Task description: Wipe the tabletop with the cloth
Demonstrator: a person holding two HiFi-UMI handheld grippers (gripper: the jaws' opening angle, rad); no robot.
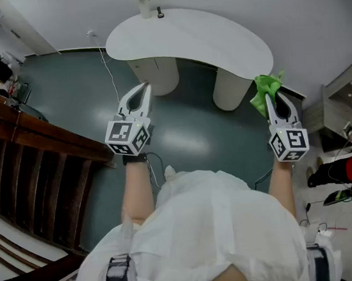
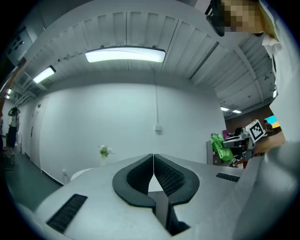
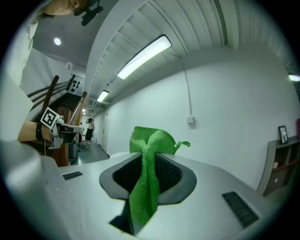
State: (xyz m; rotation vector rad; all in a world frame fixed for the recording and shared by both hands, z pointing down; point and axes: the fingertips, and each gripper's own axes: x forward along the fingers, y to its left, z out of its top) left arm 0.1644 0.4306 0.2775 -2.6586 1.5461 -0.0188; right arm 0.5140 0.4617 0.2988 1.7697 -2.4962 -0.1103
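Note:
A white kidney-shaped table stands ahead on two round pedestals, well beyond both grippers. My right gripper is shut on a green cloth, held in the air off the table's right end. In the right gripper view the green cloth runs down between the jaws and bunches above the tips. My left gripper is shut with nothing in it, raised in front of the table's left pedestal. The left gripper view shows its jaws pressed together, my left gripper aimed at the white wall, and the green cloth far right.
A small vase with a plant and a dark small object stand at the table's far edge. A dark wooden stair rail runs along the left. Shelving and floor clutter lie to the right. A cable hangs by the table.

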